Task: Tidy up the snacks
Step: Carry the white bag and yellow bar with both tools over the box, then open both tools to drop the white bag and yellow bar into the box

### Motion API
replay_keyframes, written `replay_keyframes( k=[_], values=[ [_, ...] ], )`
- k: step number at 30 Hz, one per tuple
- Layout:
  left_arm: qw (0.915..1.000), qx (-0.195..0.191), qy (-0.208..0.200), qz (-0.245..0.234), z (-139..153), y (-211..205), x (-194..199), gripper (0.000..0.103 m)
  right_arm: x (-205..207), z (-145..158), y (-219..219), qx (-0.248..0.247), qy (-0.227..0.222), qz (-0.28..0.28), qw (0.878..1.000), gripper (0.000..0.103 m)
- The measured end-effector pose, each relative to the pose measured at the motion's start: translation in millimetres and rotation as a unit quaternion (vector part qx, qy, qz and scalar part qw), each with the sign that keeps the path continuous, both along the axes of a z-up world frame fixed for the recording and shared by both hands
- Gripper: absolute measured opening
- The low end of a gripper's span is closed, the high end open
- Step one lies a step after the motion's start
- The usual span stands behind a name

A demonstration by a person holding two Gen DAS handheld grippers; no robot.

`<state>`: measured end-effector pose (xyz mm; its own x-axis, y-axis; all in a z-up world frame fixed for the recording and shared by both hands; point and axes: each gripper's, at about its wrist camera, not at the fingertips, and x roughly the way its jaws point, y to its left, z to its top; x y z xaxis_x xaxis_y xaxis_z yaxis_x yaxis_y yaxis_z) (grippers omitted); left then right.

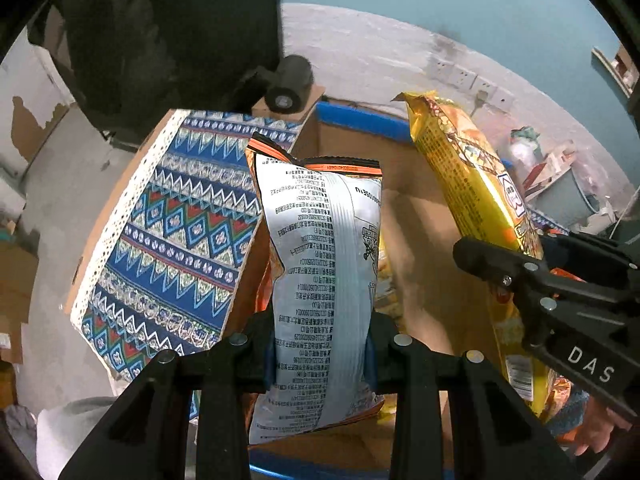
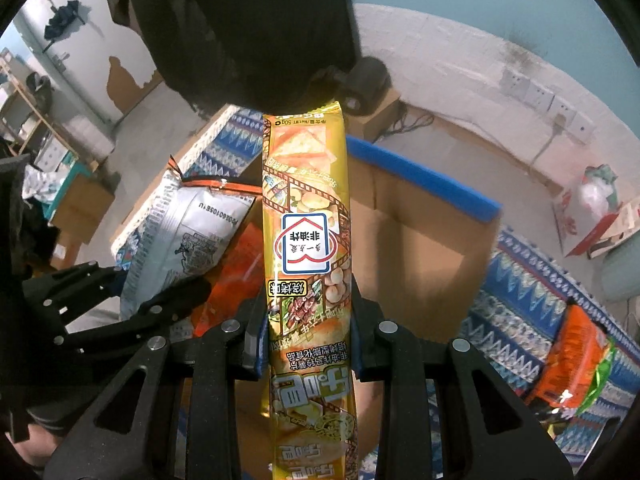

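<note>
A silver snack bag (image 1: 320, 264) is clamped between the nearly closed jaws of the left hand-held gripper (image 1: 320, 356) and is held above an open cardboard box (image 1: 420, 216) with a blue-taped rim. A yellow snack bag (image 2: 306, 240) is pinched in the same way by the right hand-held gripper (image 2: 308, 344), just beside the first and over the same box. The box is set on a counter covered by a patterned cloth (image 1: 172, 232), on which an orange snack bag (image 2: 576, 360) is seen well apart.

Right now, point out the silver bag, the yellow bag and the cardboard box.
silver bag (image 1: 324, 280), left wrist view, printed back.
yellow bag (image 2: 306, 240), right wrist view, house logo.
cardboard box (image 2: 424, 240), right wrist view, inner wall.
</note>
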<state>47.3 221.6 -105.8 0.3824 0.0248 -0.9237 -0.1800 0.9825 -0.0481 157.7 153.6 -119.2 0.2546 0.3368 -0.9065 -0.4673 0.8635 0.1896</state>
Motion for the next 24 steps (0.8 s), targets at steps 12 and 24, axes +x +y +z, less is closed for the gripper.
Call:
replay_keyframes(
  k=[12, 24],
  values=[
    [0.999, 0.007, 0.032, 0.029, -12.2, 7.9, 1.3, 0.069, 1.2, -33.9, 8.0, -0.008, 0.043, -0.009, 0.999, 0.029],
    [0.9993, 0.012, 0.021, 0.028, 1.2, 3.8, -0.3, 0.07, -0.2, -29.6, -2.4, -0.005, 0.044, -0.025, 0.999, 0.044]
  ],
)
